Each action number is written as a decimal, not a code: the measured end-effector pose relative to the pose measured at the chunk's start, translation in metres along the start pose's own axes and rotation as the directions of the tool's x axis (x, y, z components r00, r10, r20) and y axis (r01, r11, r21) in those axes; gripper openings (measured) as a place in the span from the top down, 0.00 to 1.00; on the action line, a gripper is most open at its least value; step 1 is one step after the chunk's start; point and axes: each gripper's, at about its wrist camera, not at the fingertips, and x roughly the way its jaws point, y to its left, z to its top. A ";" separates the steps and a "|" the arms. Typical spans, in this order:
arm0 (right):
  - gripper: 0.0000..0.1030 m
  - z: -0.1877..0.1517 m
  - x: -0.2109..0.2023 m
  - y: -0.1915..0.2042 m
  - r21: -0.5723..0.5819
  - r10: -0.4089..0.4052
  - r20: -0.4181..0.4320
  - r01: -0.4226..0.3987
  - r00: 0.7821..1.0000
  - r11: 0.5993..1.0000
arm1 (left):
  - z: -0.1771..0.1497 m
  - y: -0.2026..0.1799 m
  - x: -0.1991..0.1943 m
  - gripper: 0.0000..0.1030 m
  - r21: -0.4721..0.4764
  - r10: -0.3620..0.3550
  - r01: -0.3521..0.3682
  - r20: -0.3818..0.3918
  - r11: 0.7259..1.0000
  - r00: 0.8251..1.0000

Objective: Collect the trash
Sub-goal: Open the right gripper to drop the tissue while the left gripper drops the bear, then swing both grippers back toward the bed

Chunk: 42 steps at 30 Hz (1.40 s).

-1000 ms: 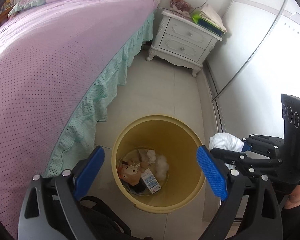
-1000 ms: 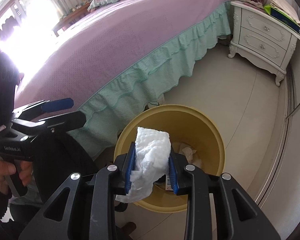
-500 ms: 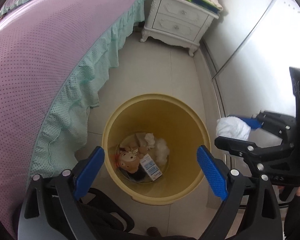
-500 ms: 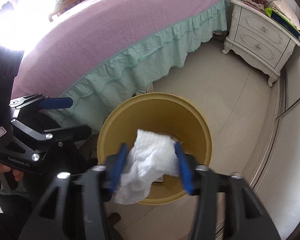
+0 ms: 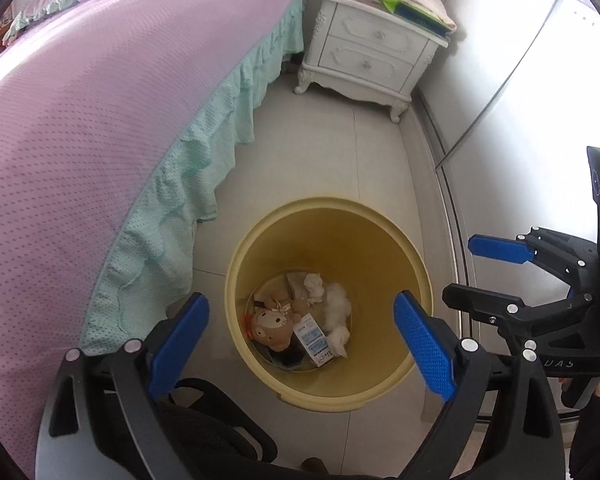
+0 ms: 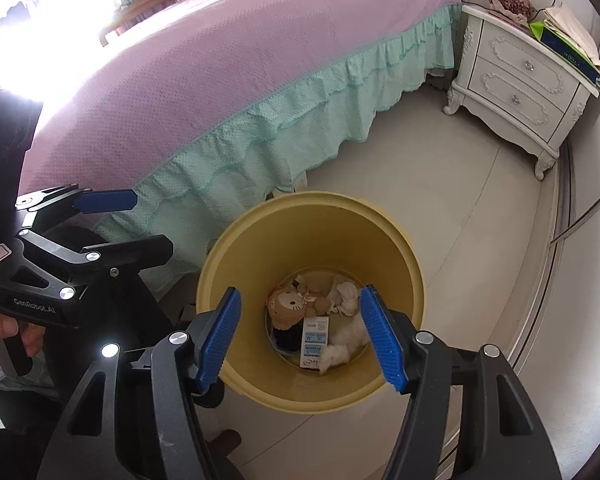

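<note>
A yellow trash bin (image 5: 380,236) stands on the tiled floor beside the bed; it also shows in the right wrist view (image 6: 260,240). Inside lie a brown plush toy (image 5: 270,326), a small white-and-blue carton (image 5: 314,338), crumpled tissues (image 5: 314,286) and white tissue wads (image 5: 336,308) (image 6: 350,336). My left gripper (image 5: 300,340) is open and empty above the bin. My right gripper (image 6: 300,336) is open and empty above the bin; it shows at the right of the left wrist view (image 5: 484,268).
A bed with a purple cover (image 5: 80,100) and a green frill (image 5: 188,184) lies left of the bin. A white nightstand (image 5: 364,56) with books and a plush toy stands at the back. A white sliding door (image 5: 540,100) runs along the right.
My right gripper opened and let go of the white tissue wad, which now lies in the bin. Both grippers shifted a little above the bin.
</note>
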 end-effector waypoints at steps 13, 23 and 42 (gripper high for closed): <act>0.37 0.049 -0.041 0.062 -0.114 0.109 0.263 -0.081 0.959 0.990 | -0.022 0.060 -0.129 0.06 -0.170 0.286 -0.247 0.264 0.954 0.921; 0.15 0.102 -0.057 0.197 -0.390 0.363 0.364 -0.214 0.858 0.896 | -0.087 0.137 -0.257 0.04 -0.461 0.619 -0.462 0.285 0.758 0.732; 0.08 0.126 -0.056 0.397 -0.644 0.637 0.244 -0.368 0.731 0.670 | -0.195 0.242 -0.361 0.04 -0.743 0.810 -0.488 0.123 0.458 0.573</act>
